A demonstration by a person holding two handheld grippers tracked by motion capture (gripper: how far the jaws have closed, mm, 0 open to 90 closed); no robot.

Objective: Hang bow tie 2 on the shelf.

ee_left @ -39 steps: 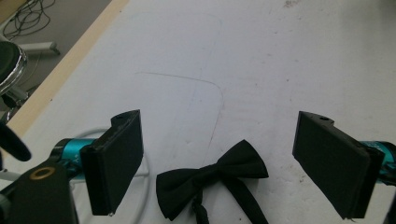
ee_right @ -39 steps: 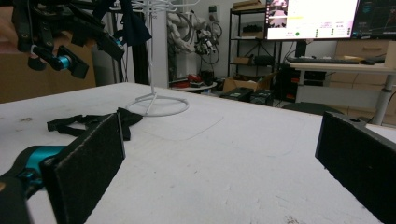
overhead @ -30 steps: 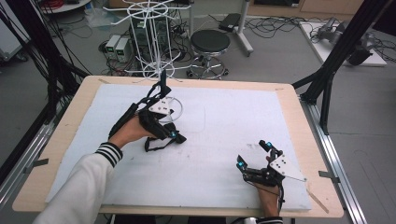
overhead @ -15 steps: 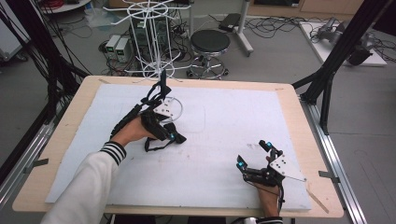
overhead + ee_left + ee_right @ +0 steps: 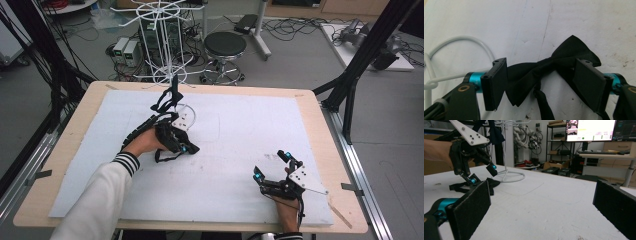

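A black bow tie (image 5: pixel 544 72) was seen lying on the desk (image 5: pixel 240 150) between the closing, not yet pressing jaws of the left hand-held gripper (image 5: pixel 541 82), just beside a white wire rack (image 5: pixel 165 55). The right hand-held gripper (image 5: pixel 274 167) was held apart, well away.

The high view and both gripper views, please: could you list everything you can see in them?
Bow tie: one, black, flat on the sheet between the left gripper's jaws.
Display rack: one, white wire, at the table's far edge, a dark item hanging on it.
Foam sheet: one, white, covering the table.
Table: one, light wood.
Stool: one, black, on the floor beyond.
Left gripper: black, jaws just closing around the bow tie, pads not yet pressing.
Right gripper: black, open, near edge.
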